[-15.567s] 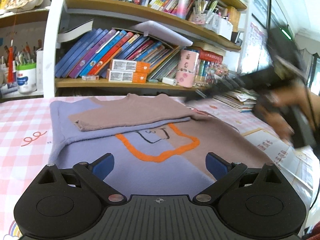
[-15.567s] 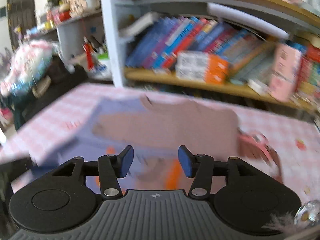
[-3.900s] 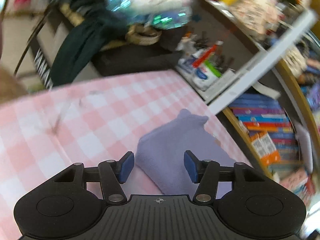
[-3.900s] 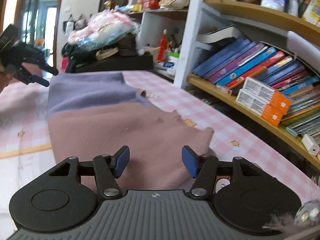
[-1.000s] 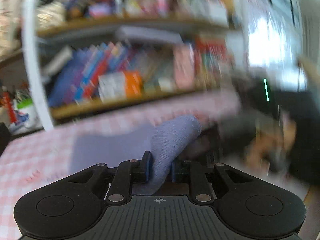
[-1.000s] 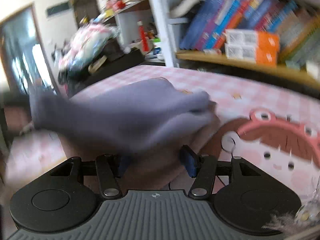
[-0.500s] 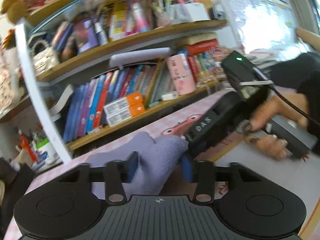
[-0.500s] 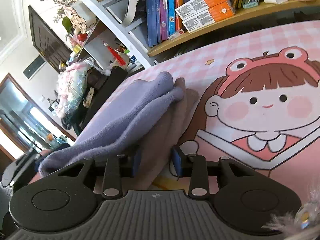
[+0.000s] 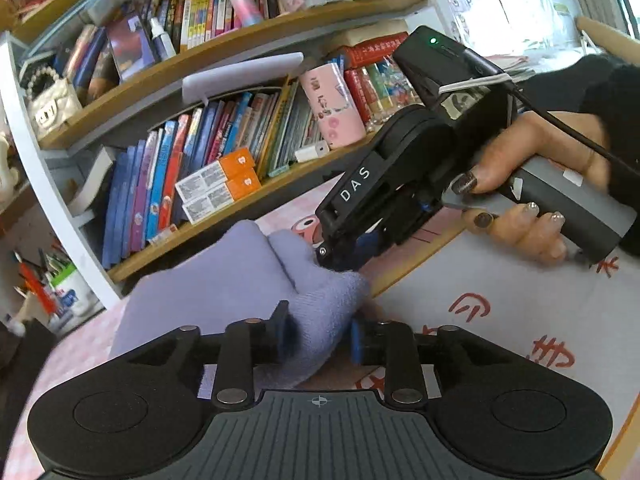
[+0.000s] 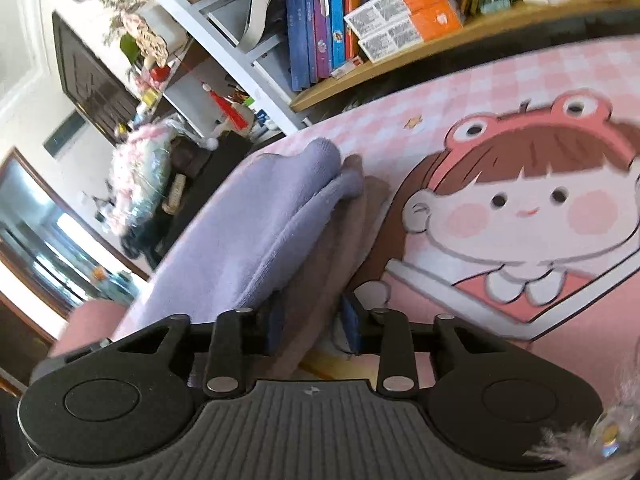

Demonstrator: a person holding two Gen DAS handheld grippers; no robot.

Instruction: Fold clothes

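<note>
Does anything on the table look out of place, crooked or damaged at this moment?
Nothing looks damaged or spilled. The folded sweater lies with uneven edges: the brown layer sticks out from under the purple one. Both the left gripper and the right gripper have cloth between their fingers.

Both views are bright with daylight. In the left wrist view the light pours in from a window (image 9: 532, 4) at the upper right, which is blown out to white glare, while the bookshelf (image 9: 224, 64) is sharp and evenly lit. In the right wrist view a doorway (image 10: 36, 248) at the far left is overexposed and smeared, and the cartoon mat (image 10: 520, 208) on the desk looks slightly soft. Fisheye distortion bends the shelf boards into arcs, and the corners of both views fall off to black. Soft shadows sit under the folds of the sweater (image 10: 256, 236).
</note>
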